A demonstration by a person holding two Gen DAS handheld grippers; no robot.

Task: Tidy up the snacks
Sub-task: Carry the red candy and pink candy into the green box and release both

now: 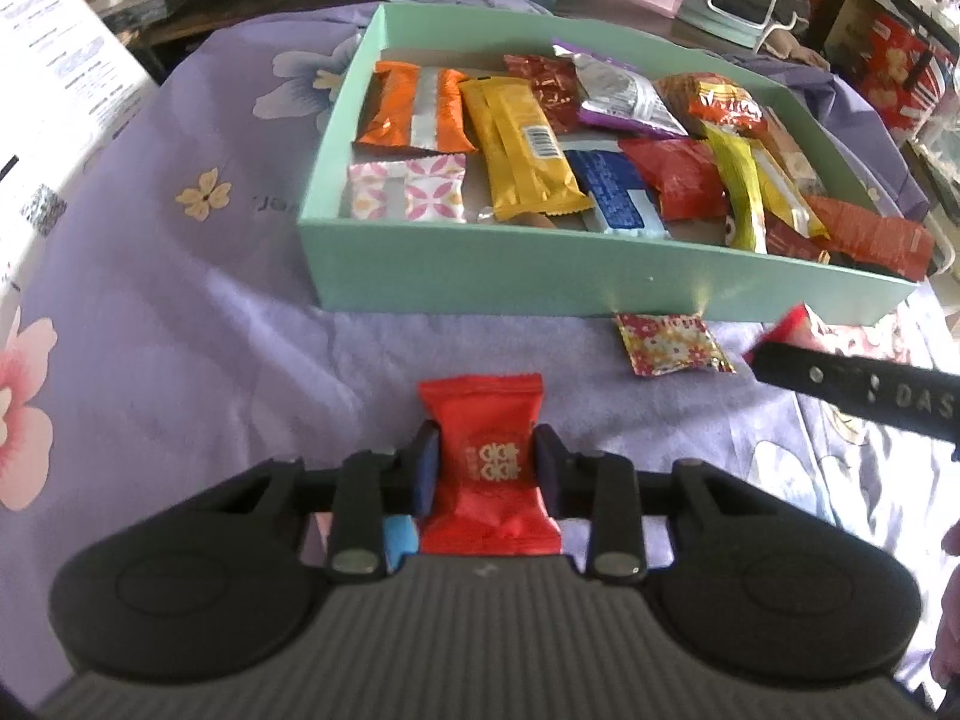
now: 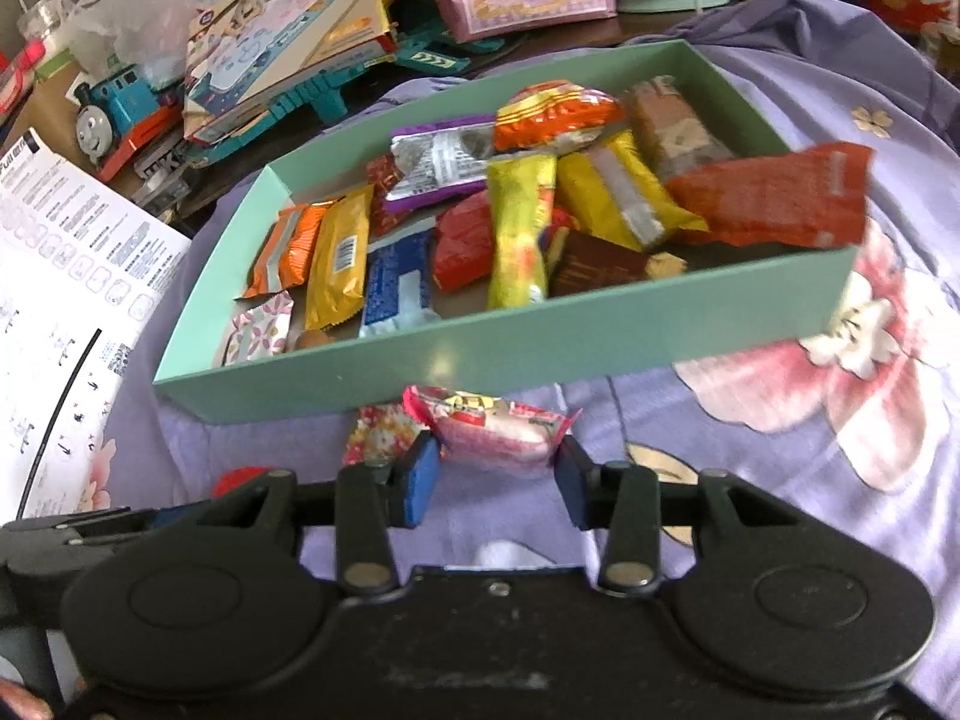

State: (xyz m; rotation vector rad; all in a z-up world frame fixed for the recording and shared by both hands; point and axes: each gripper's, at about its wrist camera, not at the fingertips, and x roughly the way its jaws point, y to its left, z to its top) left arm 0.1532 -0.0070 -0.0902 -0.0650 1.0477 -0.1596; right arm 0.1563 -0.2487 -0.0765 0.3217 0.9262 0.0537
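Snacks filled most of the green box (image 1: 480,264) that sat on the flowered purple cloth (image 1: 180,312): we saw an orange bar (image 1: 414,114), a yellow bar (image 1: 522,144), a pink-patterned packet (image 1: 408,189) in the near left corner, a blue packet (image 1: 618,192), a purple-and-silver pouch (image 1: 624,102) and several red and orange wrappers, lying loosely across one another. Three snacks lay outside the box, on the cloth before its near wall.

Our left gripper (image 1: 486,468) had its jaws clenched on a red candy (image 1: 489,462); both blue pads pressed its sides, and the wrapper stuck out above and below them. Our right gripper (image 2: 495,474) was tilted down just before the box, and a pink packet (image 2: 492,426) sat between its jaws. The pads touched the crimped ends of that wrapper, so we took it as grasped, though the view was blurred. No earlier view was at hand to compare.

A small floral packet (image 1: 672,342) lay on the cloth just beside the near wall, between the two grippers and untouched by either. In the left view, a black finger of the right gripper crossed in from the right edge.

Behind the box stood a clutter of toys, a blue toy train (image 2: 114,102) and cartons, and a white printed sheet (image 2: 66,252) lay to the left.
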